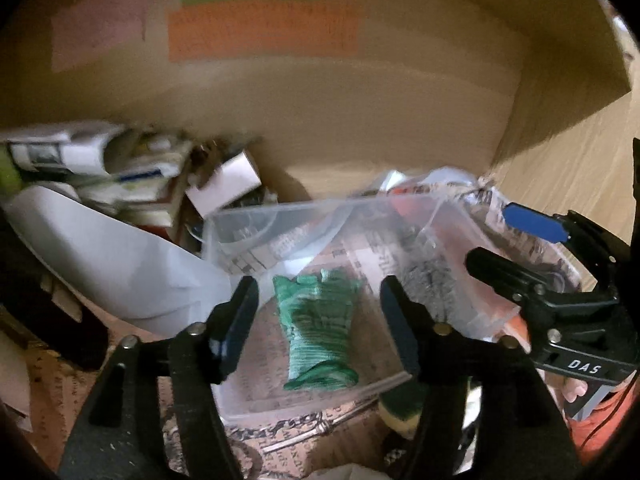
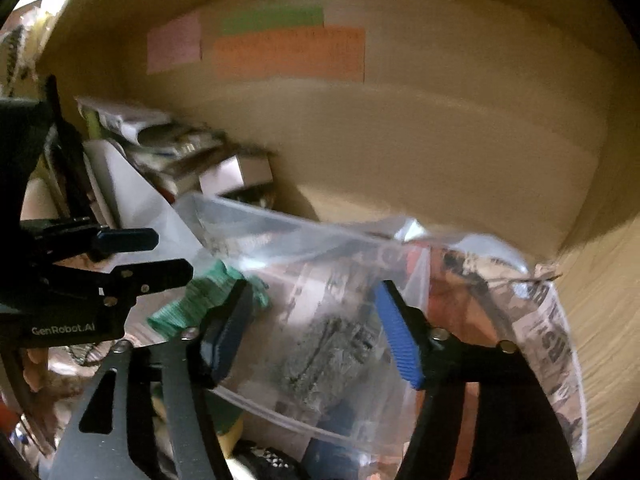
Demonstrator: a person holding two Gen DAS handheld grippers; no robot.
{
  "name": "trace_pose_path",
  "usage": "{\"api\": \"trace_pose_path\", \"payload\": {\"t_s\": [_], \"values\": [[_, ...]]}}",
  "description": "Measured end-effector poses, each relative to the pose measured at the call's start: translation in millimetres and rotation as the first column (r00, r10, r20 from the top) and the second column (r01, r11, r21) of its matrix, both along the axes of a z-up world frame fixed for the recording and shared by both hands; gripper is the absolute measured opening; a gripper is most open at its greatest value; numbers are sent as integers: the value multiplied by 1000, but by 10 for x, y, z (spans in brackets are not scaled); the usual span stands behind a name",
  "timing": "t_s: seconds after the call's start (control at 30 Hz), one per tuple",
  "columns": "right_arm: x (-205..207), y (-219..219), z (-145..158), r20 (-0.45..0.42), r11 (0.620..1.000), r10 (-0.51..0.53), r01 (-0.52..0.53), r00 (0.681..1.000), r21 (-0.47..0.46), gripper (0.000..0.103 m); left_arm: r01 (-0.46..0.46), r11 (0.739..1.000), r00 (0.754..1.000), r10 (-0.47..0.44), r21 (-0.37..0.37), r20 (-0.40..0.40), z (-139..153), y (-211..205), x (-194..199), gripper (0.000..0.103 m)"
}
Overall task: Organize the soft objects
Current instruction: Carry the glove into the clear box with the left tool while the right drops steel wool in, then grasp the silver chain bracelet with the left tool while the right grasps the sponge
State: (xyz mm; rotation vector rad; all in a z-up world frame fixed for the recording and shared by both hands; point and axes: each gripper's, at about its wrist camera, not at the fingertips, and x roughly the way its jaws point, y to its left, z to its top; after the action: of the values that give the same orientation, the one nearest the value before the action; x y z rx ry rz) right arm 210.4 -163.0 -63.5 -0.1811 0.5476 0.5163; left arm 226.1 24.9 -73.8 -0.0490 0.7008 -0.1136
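Note:
A green knitted glove (image 1: 318,326) lies flat inside a clear plastic box (image 1: 256,220) on a newspaper-print cloth. My left gripper (image 1: 320,328) is open and empty, its fingers on either side of the glove just above it. A grey fuzzy cloth (image 1: 430,276) lies in the box to the right of the glove. My right gripper (image 2: 314,332) is open and empty over the grey cloth (image 2: 320,352); it also shows in the left wrist view (image 1: 508,240) at the box's right side. The glove (image 2: 200,300) and the left gripper (image 2: 160,252) show at the left of the right wrist view.
A large cardboard box wall (image 1: 360,120) with pink, green and orange labels (image 1: 260,36) stands behind. Papers and small cartons (image 1: 120,172) pile up at the left, with a white sheet (image 1: 120,256). A green-and-yellow sponge (image 1: 400,408) lies near the box front. Wooden floor (image 1: 592,168) lies right.

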Motion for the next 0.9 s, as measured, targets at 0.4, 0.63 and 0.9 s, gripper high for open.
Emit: {"api": "trace_pose_path", "payload": {"t_s": [0.4, 0.63, 0.9], "values": [[-534, -73, 278, 102, 996, 32, -40, 994, 77, 86, -68, 997, 987, 60, 45, 149, 355, 261, -674, 96], [-696, -96, 94, 53, 996, 45, -49, 998, 74, 87, -114, 992, 991, 110, 49, 72, 68, 492, -875, 99], [-669, -88, -282, -89, 998, 44, -39, 995, 58, 87, -129, 991, 989, 132, 45, -68, -450, 621, -918, 99]]}}
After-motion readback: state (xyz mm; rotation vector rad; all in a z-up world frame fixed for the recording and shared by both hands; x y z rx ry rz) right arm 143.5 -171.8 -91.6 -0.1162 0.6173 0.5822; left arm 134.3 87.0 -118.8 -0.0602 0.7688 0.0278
